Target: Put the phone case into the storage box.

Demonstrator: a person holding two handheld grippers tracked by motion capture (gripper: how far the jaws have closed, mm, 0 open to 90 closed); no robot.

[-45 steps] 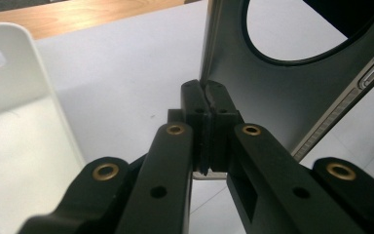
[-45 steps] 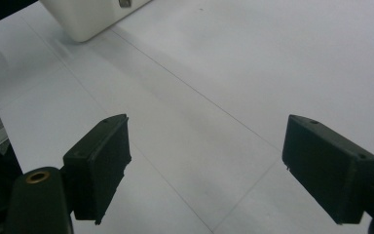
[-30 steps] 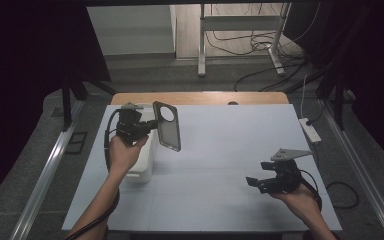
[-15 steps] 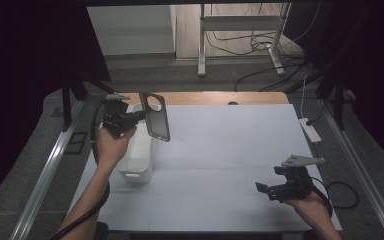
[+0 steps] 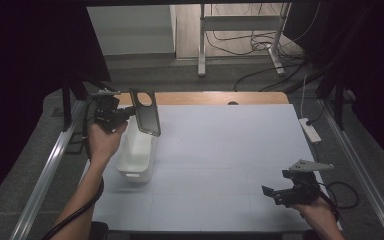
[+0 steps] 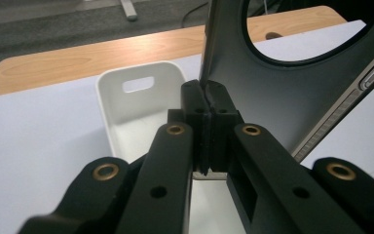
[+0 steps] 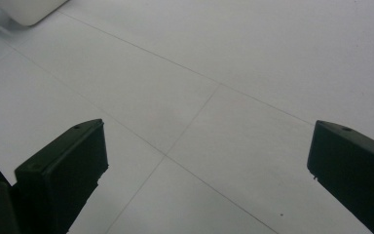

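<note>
A dark phone case (image 5: 146,114) with a round camera cutout hangs upright over the far end of a white bin (image 5: 136,172) at the table's left. My left gripper (image 5: 128,114) is shut on the case's edge. In the left gripper view, the jaws meet on the case (image 6: 272,92) at the gripper tip (image 6: 206,90), and the bin's rim (image 6: 104,97) with its handle slot lies below. My right gripper (image 5: 269,192) hovers low near the front right corner, open with nothing between its fingers. In the right gripper view its jaws (image 7: 207,161) stand wide apart over bare white table.
A white power strip (image 5: 310,129) lies past the table's right edge. A wooden strip (image 5: 205,98) borders the far side. Metal rails run along both sides, and cables and a stand (image 5: 240,45) sit on the floor beyond.
My left gripper has lifted the phone case and carried it left and farther away over the bin. My right gripper has drawn back toward the front right corner.
</note>
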